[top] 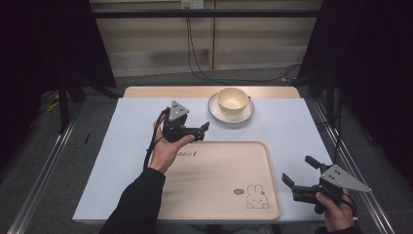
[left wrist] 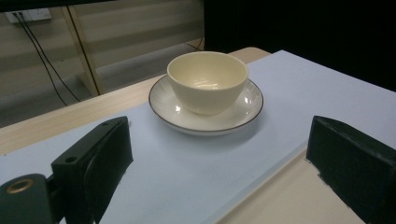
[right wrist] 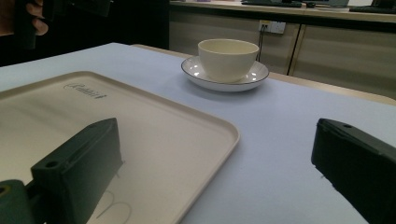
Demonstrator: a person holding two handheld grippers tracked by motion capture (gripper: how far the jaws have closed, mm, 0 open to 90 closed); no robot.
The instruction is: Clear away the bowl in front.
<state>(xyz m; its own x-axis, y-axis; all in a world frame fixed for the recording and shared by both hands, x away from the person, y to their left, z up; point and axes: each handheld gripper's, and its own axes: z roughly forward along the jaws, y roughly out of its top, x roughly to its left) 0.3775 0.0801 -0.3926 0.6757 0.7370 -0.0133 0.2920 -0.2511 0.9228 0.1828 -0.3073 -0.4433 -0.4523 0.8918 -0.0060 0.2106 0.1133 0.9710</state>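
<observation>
A cream bowl [top: 233,99] sits upright on a white saucer [top: 231,115] with a dark rim, at the far middle of the table. My left gripper [top: 202,131] hovers open just left of and nearer than the saucer, at the tray's far edge. In the left gripper view the bowl [left wrist: 207,81] and saucer [left wrist: 205,122] lie ahead between the wide-apart jaws, with nothing held. My right gripper [top: 299,170] is open and empty at the tray's near right side. From it, the bowl [right wrist: 228,58] stands far off.
A large beige tray [top: 219,180] with a rabbit drawing [top: 256,197] lies on the pale blue mat [top: 131,146] near the front. Its corner [right wrist: 224,133] shows between the right jaws. Metal rails and dark curtains flank the table, and cables hang behind it.
</observation>
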